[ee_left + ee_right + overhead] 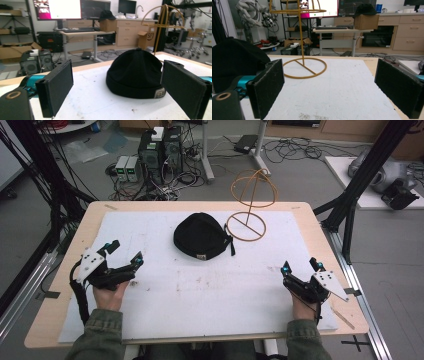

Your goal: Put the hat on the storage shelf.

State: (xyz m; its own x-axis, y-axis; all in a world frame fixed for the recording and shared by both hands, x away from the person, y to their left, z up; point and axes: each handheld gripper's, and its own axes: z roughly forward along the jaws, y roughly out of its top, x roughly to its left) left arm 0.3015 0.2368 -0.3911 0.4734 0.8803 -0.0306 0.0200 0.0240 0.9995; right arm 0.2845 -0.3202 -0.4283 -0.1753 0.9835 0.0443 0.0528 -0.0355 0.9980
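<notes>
**On the mat: both grippers idle, hat not yet touched**

At the near corners of the mat (165, 300), left gripper (122, 255) and right gripper (301, 266), each with jaws spread wide and nothing between them. Well apart from each other, and from the work.

Farther out, near the mat's far middle: black hat (201, 236), crown up, lying flat, small label at the near rim. Dead ahead between the jaws in the left gripper view (136, 72); off at the left edge in the right gripper view (234, 60). Just beside the hat, on its right: wire stand (248, 205), ring base on the mat, domed frame on top, bare.

Step in hand, judging by this layout: the very start, approach not yet made. Likely aim: hat onto stand. Next move calls for a reach forward to the rim, a pinch on soft knit, perhaps one gripper per side, then a lift clear over the dome without tipping the light stand.
</notes>
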